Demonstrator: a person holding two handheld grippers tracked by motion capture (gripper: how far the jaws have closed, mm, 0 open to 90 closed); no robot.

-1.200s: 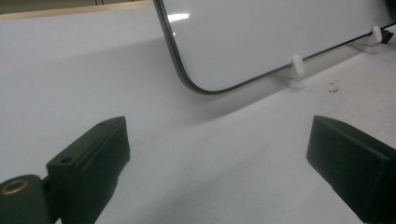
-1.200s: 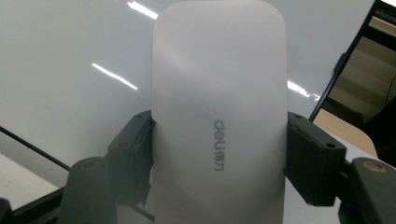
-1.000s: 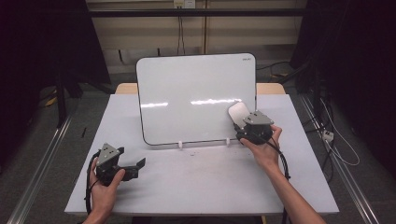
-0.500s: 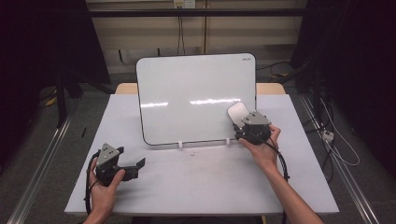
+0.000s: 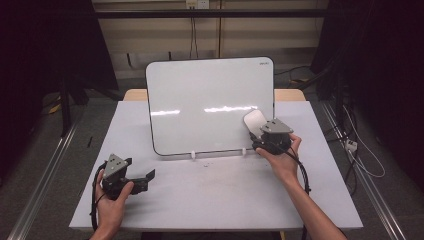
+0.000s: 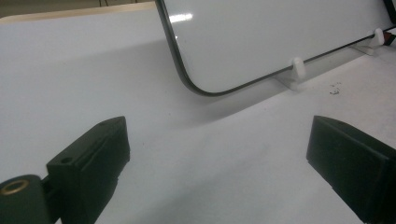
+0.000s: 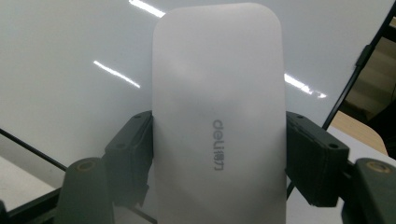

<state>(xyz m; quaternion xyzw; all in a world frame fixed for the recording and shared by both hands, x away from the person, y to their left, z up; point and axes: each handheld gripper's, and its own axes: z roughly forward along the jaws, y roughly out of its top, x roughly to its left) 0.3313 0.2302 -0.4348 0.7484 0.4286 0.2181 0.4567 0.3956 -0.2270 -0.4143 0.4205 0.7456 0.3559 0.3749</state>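
A white eraser [image 5: 253, 121] with a grey logo lies flat against the lower right of the upright whiteboard [image 5: 210, 105]. My right gripper [image 5: 256, 132] has it between its jaws. In the right gripper view the eraser [image 7: 219, 116] stands upright with a black pad against each long side. The right gripper's [image 7: 219, 140] jaws have just been opening a little, and both pads still touch the eraser. My left gripper [image 5: 140, 169] rests low at the table's front left, open and holding nothing. In its own view the left gripper [image 6: 219, 154] points at the whiteboard's [image 6: 280, 37] rounded lower corner.
The whiteboard stands on two small white clips [image 5: 192, 155] at the middle of the white table [image 5: 210, 200]. A few dark specks [image 6: 334, 88] lie on the table in front of it. Cables trail on the floor to the right.
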